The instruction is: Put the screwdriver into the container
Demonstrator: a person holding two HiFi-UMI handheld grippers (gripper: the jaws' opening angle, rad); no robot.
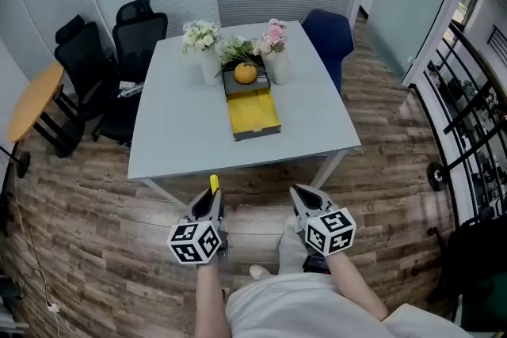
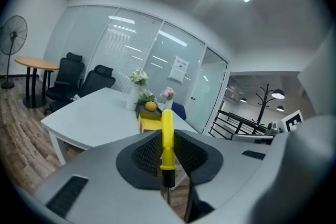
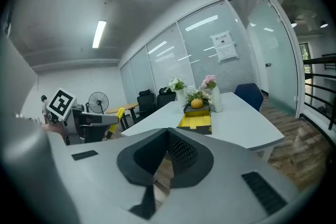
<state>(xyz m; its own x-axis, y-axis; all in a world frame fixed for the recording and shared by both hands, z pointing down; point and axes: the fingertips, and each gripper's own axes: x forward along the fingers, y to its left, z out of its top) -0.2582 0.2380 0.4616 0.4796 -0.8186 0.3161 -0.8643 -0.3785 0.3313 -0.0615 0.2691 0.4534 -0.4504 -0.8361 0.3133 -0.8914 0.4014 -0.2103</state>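
A yellow-handled screwdriver [image 1: 214, 184] is clamped between the jaws of my left gripper [image 1: 213, 200], its handle pointing forward past the fingertips. The left gripper view shows the handle [image 2: 167, 136] upright between the ribbed pads, with the black collar and metal shaft toward the camera. The container [image 1: 254, 115], a dark box with a yellow inside, lies on the white table [image 1: 182, 131] ahead of both grippers. It is also visible as the container [image 2: 150, 122] and the container [image 3: 196, 122]. My right gripper [image 1: 304, 197] is held short of the table's near edge, shut, with nothing in it.
An orange [image 1: 245, 74] and vases of flowers [image 1: 201, 36] stand just behind the container. Black office chairs [image 1: 131, 43] and a round wooden table [image 1: 33, 100] are at the left, a blue chair [image 1: 329, 36] at the far right corner, and metal railings [image 1: 467, 115] at the right.
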